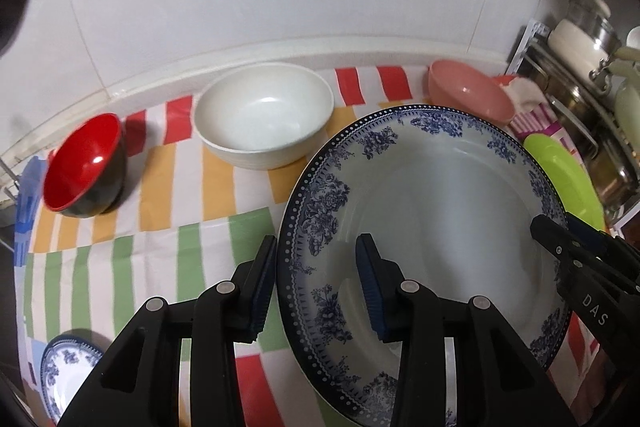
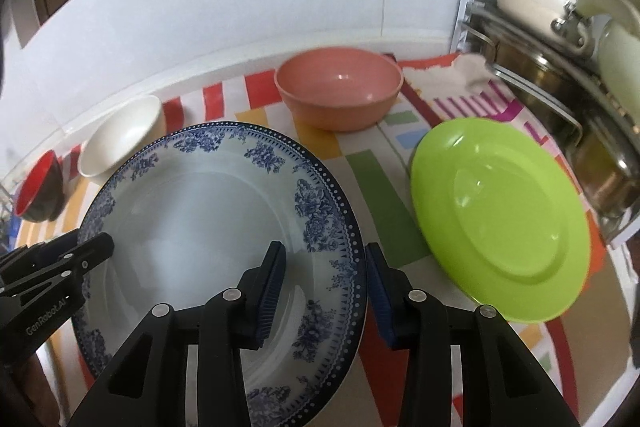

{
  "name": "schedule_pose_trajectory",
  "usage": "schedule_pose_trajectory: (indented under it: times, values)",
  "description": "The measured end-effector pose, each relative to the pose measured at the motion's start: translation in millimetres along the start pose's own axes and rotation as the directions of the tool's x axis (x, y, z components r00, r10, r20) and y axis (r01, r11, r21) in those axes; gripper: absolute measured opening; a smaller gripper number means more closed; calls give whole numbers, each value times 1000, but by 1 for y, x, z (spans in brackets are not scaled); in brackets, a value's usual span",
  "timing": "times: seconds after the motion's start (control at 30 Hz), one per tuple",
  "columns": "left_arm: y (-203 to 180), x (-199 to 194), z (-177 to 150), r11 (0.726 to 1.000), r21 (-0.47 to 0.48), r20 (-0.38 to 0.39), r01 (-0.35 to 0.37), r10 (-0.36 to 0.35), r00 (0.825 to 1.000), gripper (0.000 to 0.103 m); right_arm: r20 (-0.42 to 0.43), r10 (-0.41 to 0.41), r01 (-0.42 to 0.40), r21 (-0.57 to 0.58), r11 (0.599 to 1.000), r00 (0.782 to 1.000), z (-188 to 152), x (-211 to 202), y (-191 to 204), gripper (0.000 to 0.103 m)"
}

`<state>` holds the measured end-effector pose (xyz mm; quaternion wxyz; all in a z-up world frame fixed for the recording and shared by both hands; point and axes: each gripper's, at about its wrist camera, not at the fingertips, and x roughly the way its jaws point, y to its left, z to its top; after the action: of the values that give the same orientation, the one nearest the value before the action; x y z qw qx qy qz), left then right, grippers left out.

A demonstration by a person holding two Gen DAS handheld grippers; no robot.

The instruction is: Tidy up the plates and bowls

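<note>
— Blue-and-white plate [image 1: 420,227]: we hold it nearest, left gripper [image 1: 316,279] and right gripper [image 2: 326,287] each clamped on opposite rims, above the striped cloth [image 1: 160,187].
— Our left view alone lists a small patterned saucer [image 1: 64,371]; red bowl [image 1: 84,171] and white bowl [image 1: 264,115] behind.
— Our right view: green plate [image 2: 500,219] just beside, pink bowl [image 2: 338,93] beyond, metal rack [image 2: 560,99] crowding the right edge, white wall [image 2: 240,7] farthest.
</note>
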<state>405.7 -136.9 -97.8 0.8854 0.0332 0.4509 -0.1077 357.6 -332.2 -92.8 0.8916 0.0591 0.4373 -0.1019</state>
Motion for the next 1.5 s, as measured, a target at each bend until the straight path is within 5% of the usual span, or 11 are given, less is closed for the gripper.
schedule_pose_trajectory:
  times: [0.63, 1.5]
  values:
    - [52, -96, -39, 994, -94, 101, -62, 72, 992, 39, 111, 54, -44, -95, 995, 992, -21, -96, 56, 41]
    - [181, -149, -107, 959, -220, 65, -177, 196, 979, 39, 63, 194, -177, -207, 962, 979, -62, -123, 188, 41]
